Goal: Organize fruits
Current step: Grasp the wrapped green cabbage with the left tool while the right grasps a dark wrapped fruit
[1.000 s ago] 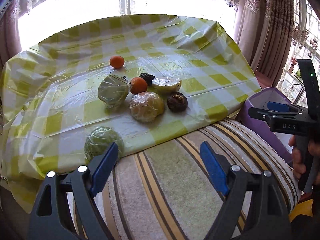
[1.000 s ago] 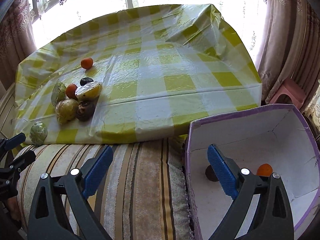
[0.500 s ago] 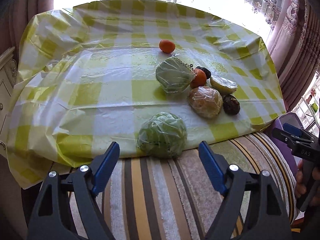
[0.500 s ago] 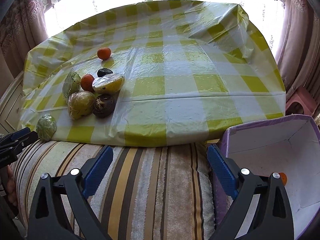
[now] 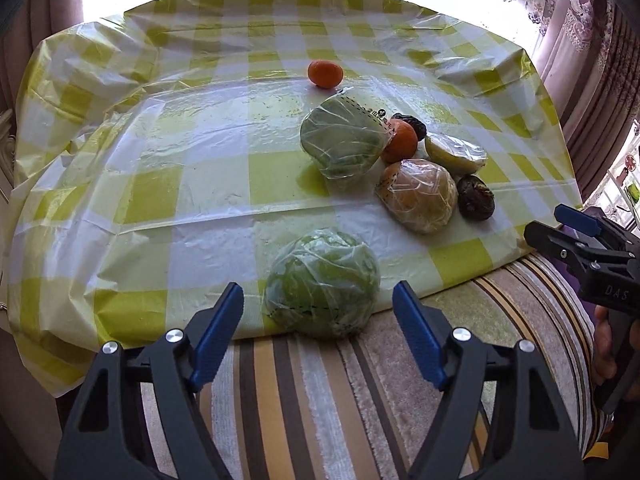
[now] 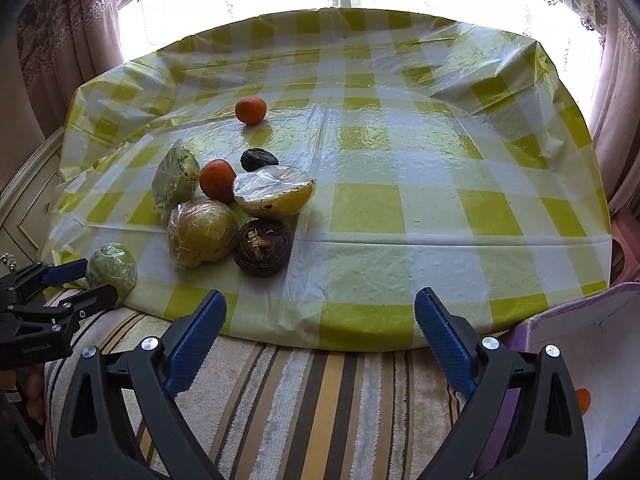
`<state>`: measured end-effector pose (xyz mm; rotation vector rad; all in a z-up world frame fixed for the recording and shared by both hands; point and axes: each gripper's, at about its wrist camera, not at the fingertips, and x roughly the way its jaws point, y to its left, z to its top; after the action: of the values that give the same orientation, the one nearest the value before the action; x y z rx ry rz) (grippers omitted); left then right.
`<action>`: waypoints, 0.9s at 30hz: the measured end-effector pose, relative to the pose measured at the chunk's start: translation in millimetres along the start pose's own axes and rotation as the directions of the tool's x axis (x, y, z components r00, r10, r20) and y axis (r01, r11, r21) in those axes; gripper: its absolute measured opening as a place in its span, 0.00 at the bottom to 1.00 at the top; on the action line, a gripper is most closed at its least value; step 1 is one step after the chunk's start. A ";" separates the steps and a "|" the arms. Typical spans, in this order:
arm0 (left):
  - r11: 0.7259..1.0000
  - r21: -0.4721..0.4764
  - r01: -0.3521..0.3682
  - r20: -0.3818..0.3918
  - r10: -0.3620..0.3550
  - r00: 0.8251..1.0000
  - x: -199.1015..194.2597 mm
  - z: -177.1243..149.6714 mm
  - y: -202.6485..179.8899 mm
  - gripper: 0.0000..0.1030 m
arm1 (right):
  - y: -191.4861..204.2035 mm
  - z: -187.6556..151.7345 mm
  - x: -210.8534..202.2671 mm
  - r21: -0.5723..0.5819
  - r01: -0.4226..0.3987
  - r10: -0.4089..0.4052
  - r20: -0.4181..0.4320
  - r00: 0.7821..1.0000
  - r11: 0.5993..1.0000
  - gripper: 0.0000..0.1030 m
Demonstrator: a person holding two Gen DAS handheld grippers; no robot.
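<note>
On my left wrist view the left gripper [image 5: 318,316] has its jaws spread but just been narrowing, the wrapped green cabbage [image 5: 322,282] ahead between the blue pads with neither pressing it; only here do I see the right gripper [image 5: 570,220] from outside, at the far right edge. My right wrist view alone shows the purple box [image 6: 568,320] at the right with an orange fruit [image 6: 583,401] inside, and that gripper's jaws wide and empty. The yellow-checked plastic cloth [image 6: 380,160] covers the tabletop, a striped cushion [image 6: 320,400] lies in front, and curtains [image 6: 68,40] flank a bright window.
</note>
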<state>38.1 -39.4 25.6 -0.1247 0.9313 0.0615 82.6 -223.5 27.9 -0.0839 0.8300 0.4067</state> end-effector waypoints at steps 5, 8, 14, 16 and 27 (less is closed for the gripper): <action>1.000 0.014 0.003 -0.017 -0.002 1.000 6.1 -0.8 -1.5 0.67 | 16.5 11.3 9.8 -0.039 -0.003 0.003 0.017 1.000 0.999 0.89; 1.000 0.021 -0.006 -0.016 0.007 1.000 6.6 -1.1 -2.7 0.64 | 23.3 17.9 18.6 -0.057 0.000 0.001 0.016 1.000 0.998 0.89; 0.998 0.052 -0.041 -0.013 0.042 0.999 7.9 -2.0 -9.2 0.61 | 27.3 24.4 35.2 -0.066 0.014 -0.015 -0.016 1.000 0.998 0.78; 0.997 0.057 -0.049 -0.011 0.049 0.999 8.1 -2.5 -10.2 0.61 | 27.1 25.0 39.7 -0.062 0.020 -0.022 -0.028 0.999 0.998 0.77; 0.990 0.097 -0.102 -0.003 0.103 0.995 11.0 -4.2 -18.1 0.61 | 38.5 24.2 52.8 -0.108 0.030 -0.037 -0.056 0.998 0.994 0.53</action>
<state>43.2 -57.9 15.7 0.0130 0.9465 0.1107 116.6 -165.7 8.9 -0.2098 0.8621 0.4187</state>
